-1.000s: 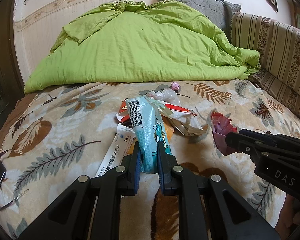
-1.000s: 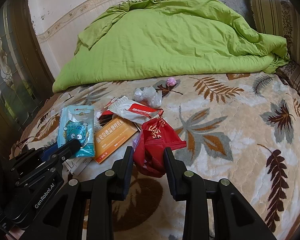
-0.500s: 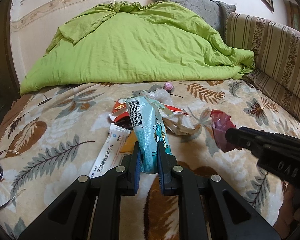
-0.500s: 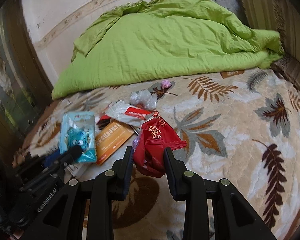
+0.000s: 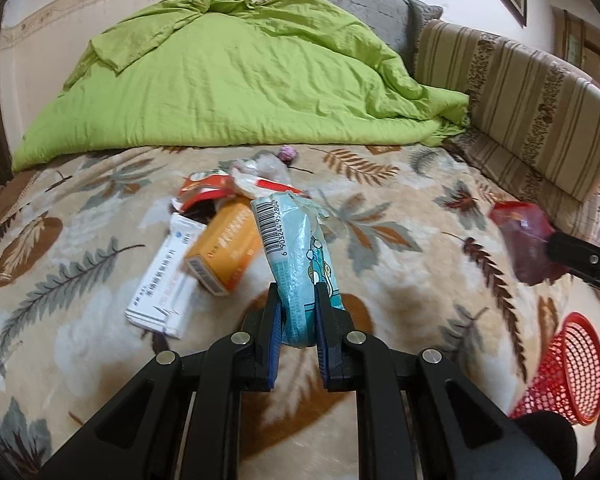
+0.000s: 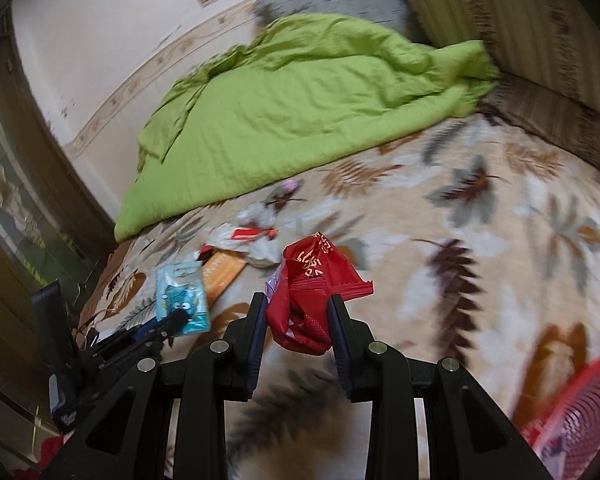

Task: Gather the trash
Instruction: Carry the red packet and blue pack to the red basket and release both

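Two bits of trash are held up off the bed: a blue packet (image 5: 300, 248) is squeezed by the left gripper (image 5: 298, 316), a red wrapper (image 6: 311, 292) by the right gripper (image 6: 298, 320). Nothing seems dropped yet in the red basket (image 5: 567, 372), which is cut off. Farther off, an orange box (image 5: 224, 248), a white box (image 5: 164, 280) and blurry wrappers (image 5: 252, 178) are left.

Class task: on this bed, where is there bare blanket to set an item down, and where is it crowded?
Free: the leaf-print blanket between the trash pile and the striped cushion, and the near left corner beside the white box. Crowded: the middle, around the orange box and wrappers, below the green quilt.
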The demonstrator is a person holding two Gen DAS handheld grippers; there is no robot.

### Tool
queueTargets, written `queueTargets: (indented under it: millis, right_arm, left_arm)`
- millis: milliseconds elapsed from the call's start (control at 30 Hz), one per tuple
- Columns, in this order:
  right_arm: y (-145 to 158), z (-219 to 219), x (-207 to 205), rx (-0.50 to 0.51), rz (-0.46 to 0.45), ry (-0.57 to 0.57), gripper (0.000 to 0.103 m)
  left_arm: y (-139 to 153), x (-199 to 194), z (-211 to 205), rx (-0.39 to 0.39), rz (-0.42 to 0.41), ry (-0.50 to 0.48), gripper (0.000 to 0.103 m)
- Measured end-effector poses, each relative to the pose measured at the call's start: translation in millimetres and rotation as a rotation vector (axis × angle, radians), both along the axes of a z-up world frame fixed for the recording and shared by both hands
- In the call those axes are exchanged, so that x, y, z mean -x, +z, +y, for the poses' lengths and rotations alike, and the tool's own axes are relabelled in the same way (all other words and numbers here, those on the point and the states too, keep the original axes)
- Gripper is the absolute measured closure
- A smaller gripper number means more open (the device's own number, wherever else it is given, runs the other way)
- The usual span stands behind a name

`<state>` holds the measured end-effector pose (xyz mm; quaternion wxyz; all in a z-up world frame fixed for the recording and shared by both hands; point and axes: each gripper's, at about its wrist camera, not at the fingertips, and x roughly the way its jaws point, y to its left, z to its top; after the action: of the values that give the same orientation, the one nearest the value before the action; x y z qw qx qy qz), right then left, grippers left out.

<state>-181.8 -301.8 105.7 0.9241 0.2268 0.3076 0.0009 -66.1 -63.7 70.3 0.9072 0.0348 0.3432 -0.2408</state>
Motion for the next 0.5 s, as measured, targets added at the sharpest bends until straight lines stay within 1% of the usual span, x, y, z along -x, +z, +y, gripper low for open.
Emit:
queueTargets:
  millis: [100,233,300,400,500]
  right_arm:
    - [3.1,-24.0,29.0,-0.010,0.011,-0.049,0.070]
    - [8.2,-56.6,66.4,0.000,0.012,-0.118,0.070]
    - [9.5,-72.7,84.7,0.001,0.006,-0.155,0.070]
    - [7.1,-96.2,110.6,-0.024,-0.004,-0.203,0.070]
    - [4.1,-110.5,131.4,-0.048,-0.017,-0.228,0.070]
  left_arm:
    - [5.6,12.0,-8.0,0.000,-0.002,-0.024,0.089]
    - [15.2,33.1,-26.2,-0.008,-0.009,-0.081,0.089]
    - [22.6,51.1,-38.2,-0.022,-0.026,-0.116,0.089]
    - [32.7,73.5,-51.5,-0.023,-0.026,-0.162,0.089]
    - [44.4,97.0,-64.6,-0.026,-0.029,-0.198,0.089]
